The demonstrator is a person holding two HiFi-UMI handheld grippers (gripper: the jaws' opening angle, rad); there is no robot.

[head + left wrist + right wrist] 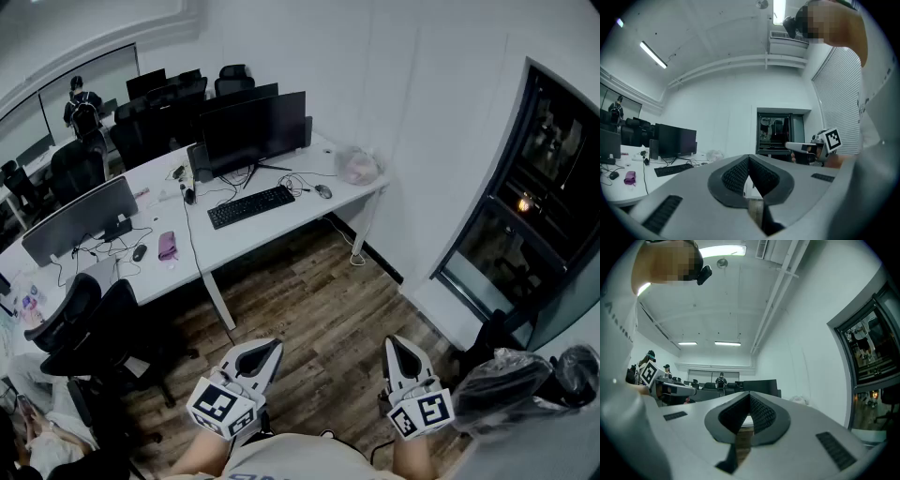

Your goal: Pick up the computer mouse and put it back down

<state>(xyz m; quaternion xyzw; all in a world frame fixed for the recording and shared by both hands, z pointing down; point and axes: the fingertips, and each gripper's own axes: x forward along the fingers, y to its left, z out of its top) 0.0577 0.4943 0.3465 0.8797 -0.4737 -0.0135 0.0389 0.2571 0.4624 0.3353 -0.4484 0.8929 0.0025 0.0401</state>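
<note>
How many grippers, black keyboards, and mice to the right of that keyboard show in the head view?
Grippers: 2 (left gripper, right gripper)
Black keyboard: 1
Computer mouse right of it: 1
Total: 4

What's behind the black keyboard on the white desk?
A wide black monitor stands there, with loose black cables trailing beside it. The monitor hides whatever lies on the white desk directly behind it.
</note>
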